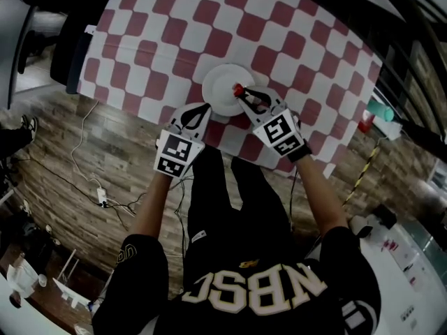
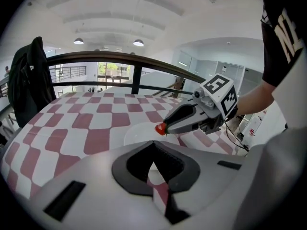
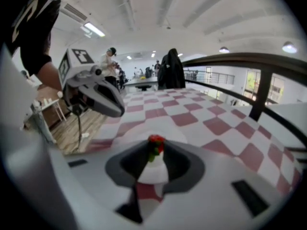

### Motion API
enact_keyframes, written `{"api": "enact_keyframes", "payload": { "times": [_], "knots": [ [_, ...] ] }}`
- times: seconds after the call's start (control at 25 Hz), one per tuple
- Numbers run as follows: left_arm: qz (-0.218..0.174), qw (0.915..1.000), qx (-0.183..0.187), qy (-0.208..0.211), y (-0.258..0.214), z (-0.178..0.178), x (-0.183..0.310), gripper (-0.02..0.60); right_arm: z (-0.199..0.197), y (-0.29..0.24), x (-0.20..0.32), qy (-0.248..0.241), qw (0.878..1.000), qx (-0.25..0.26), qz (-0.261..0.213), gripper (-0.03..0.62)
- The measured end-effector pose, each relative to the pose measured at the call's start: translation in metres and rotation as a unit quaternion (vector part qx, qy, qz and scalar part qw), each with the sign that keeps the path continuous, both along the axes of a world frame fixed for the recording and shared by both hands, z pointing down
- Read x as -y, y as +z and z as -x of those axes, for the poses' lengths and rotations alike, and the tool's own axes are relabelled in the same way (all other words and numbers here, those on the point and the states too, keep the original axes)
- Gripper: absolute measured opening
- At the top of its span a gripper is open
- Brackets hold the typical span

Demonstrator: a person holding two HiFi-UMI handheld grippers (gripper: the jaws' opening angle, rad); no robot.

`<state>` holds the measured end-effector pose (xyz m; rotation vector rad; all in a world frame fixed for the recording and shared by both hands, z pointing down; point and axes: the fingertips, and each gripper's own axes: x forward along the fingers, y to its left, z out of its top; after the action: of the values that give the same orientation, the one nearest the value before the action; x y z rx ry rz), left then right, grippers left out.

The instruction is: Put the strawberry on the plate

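A small red strawberry (image 1: pixel 238 89) with a green top is pinched between the tips of my right gripper (image 1: pixel 240 92), just above the near right rim of a white plate (image 1: pixel 218 88) on the red-and-white checked table. In the right gripper view the strawberry (image 3: pixel 155 144) sits at the tips of the right gripper (image 3: pixel 155 148), with the plate (image 3: pixel 152 170) below. My left gripper (image 1: pixel 204 107) hovers beside the plate's near left edge, jaws together and empty. The left gripper view shows the strawberry (image 2: pixel 160 128) over the plate (image 2: pixel 138 133), past the tips of the left gripper (image 2: pixel 153 145).
The checked cloth ends at the table's near edge (image 1: pixel 147 114), with wooden floor and cables (image 1: pixel 98 194) below. A black jacket (image 2: pixel 28 87) hangs at the table's far left. A dark railing (image 2: pixel 139 61) runs behind the table. A red cup (image 1: pixel 364 123) stands off to the right.
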<state>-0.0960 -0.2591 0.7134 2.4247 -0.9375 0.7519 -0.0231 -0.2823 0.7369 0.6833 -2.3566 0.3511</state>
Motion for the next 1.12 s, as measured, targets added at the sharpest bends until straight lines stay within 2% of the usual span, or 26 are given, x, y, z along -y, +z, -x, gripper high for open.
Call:
{"api": "enact_keyframes", "payload": {
  "times": [0.16, 0.4, 0.64, 0.76, 0.92, 1.04, 1.12],
  "knots": [
    [0.003, 1.0000, -0.002, 0.006, 0.003, -0.004, 0.001, 0.012, 0.016, 0.018, -0.003, -0.022, 0.999, -0.028, 0.010, 0.098],
    [0.008, 0.9999, -0.009, 0.000, -0.003, -0.002, 0.000, 0.012, 0.021, 0.032, -0.002, -0.010, 0.999, -0.043, 0.030, 0.098],
    [-0.021, 0.9997, -0.014, -0.007, -0.035, -0.004, 0.010, 0.012, 0.017, 0.005, 0.005, 0.003, 0.999, -0.039, 0.025, 0.146],
    [-0.034, 0.9992, -0.016, -0.017, -0.061, -0.005, 0.010, 0.012, 0.010, -0.029, 0.001, 0.030, 0.999, -0.018, 0.015, 0.147],
    [-0.070, 0.9967, -0.025, -0.034, -0.104, -0.013, 0.017, 0.012, -0.001, -0.093, 0.004, 0.074, 0.996, 0.039, -0.021, 0.146],
    [-0.100, 0.9929, -0.039, -0.052, -0.139, -0.021, 0.020, 0.012, -0.009, -0.146, 0.002, 0.099, 0.990, 0.089, -0.056, 0.144],
    [-0.135, 0.9869, -0.053, -0.071, -0.167, -0.025, 0.026, 0.012, -0.018, -0.181, 0.005, 0.120, 0.982, 0.116, -0.087, 0.134]
  ]
}}
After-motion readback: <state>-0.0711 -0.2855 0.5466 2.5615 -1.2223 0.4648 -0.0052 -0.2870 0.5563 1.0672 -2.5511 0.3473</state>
